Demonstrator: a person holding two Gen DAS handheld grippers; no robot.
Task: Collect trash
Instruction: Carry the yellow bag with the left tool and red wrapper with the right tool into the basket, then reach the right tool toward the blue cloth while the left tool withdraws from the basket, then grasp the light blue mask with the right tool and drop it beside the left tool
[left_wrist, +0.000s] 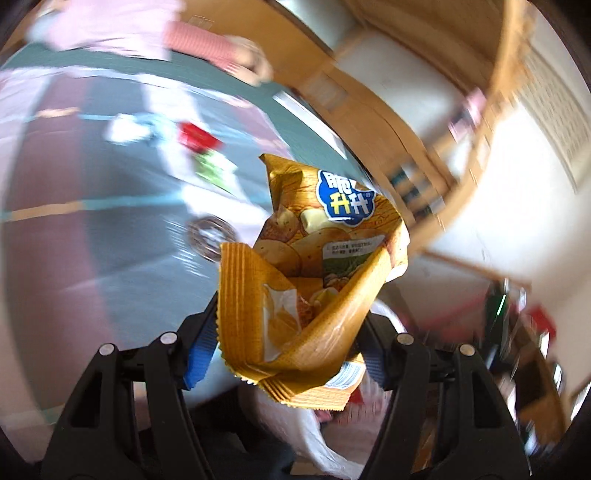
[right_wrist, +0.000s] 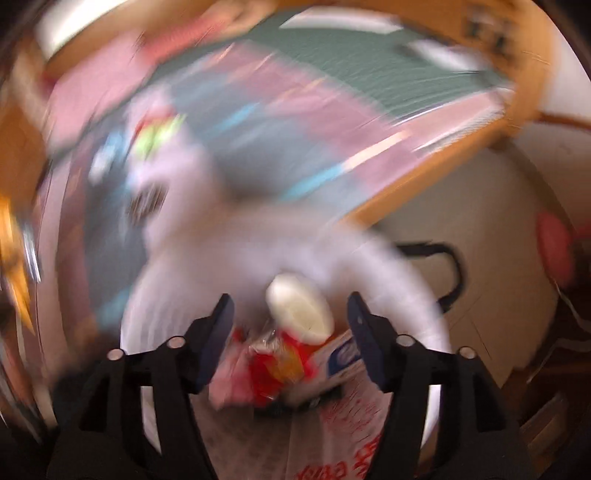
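I am carrying the crumpled orange foil crisp packet (left_wrist: 314, 266), clamped in my left gripper (left_wrist: 284, 354), toward the white-bagged bin (right_wrist: 413, 295), where my right gripper (right_wrist: 288, 339) is hanging jaws apart, empty; next I am lining up 1 drop.

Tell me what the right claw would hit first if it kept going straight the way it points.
Probably the white cup lying among the wrappers in the white trash bag, which sits right between the open right claw's fingers. The picture is blurred, so depth is uncertain.
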